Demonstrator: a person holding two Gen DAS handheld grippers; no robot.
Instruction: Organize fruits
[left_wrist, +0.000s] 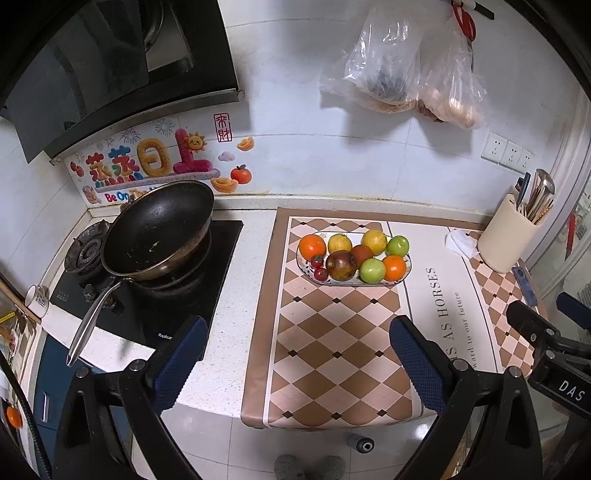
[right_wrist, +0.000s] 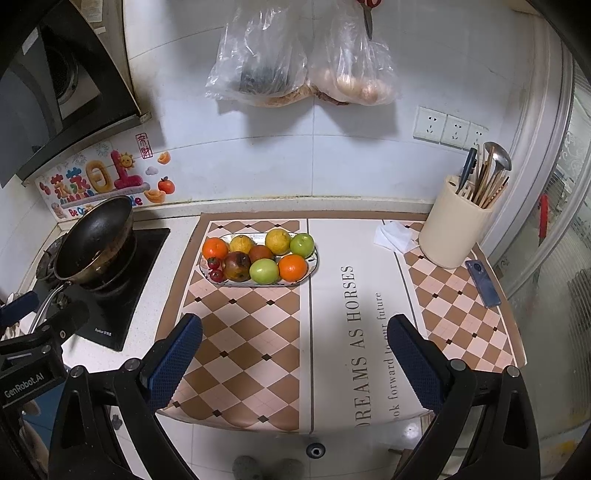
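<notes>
An oval plate (left_wrist: 405, 277) (right_wrist: 314, 265) sits on the checked mat, far side of the counter. It holds two oranges (left_wrist: 312, 246) (right_wrist: 292, 268), two yellow citrus (left_wrist: 373, 242) (right_wrist: 278, 241), two green apples (left_wrist: 372, 270) (right_wrist: 263, 271), a dark mottled fruit (left_wrist: 341, 265) (right_wrist: 237, 266), a brown-red fruit (left_wrist: 362, 254) and two small red tomatoes (left_wrist: 320, 274) (right_wrist: 216, 275). My left gripper (left_wrist: 295, 332) hangs open above the counter's near edge, well short of the plate. My right gripper (right_wrist: 295, 330) is open too, nothing between its fingers, over the near mat.
A black wok (left_wrist: 159, 229) (right_wrist: 95, 238) rests on the gas hob at left. A cream utensil holder (left_wrist: 508, 236) (right_wrist: 452, 227) stands at the back right, with crumpled paper (right_wrist: 393, 236) and a phone (right_wrist: 482, 282) nearby. Plastic bags (right_wrist: 295, 62) hang on the wall.
</notes>
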